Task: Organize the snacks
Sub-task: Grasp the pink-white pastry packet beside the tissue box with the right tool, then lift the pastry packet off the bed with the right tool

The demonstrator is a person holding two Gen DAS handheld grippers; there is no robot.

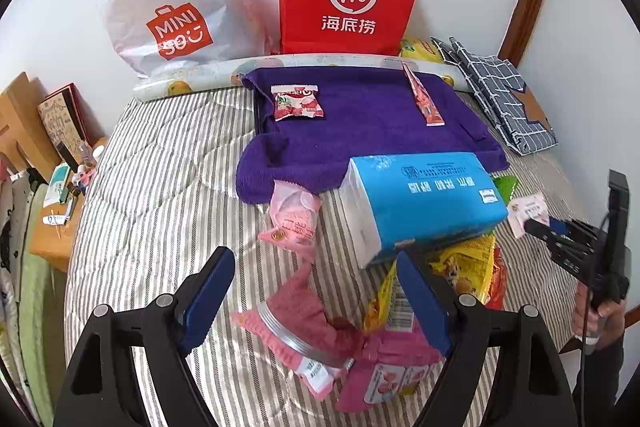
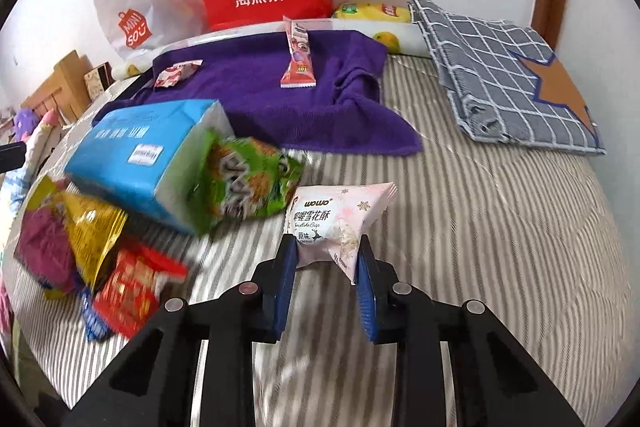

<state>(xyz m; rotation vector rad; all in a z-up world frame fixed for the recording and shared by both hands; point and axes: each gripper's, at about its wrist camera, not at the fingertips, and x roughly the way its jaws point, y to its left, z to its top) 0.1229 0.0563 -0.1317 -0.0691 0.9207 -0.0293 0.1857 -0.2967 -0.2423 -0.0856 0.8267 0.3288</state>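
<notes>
The right gripper [image 2: 326, 253] has pinched a pale pink snack [image 2: 338, 223] near the middle of the bed [image 2: 500, 247], its two fingers squeezing the wrapper. The left gripper [image 1: 314, 293] is wide open and holds nothing (pink packets [image 1: 304, 331] lie under it). Two red snacks [image 1: 298, 103] lie on the purple towel [image 1: 360, 131] by the bed's far edge.

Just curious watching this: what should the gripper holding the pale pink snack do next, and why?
Probably lift the pale pink packet, pinched in the right gripper, and carry it to the purple towel, because two snacks already lie there.
</notes>
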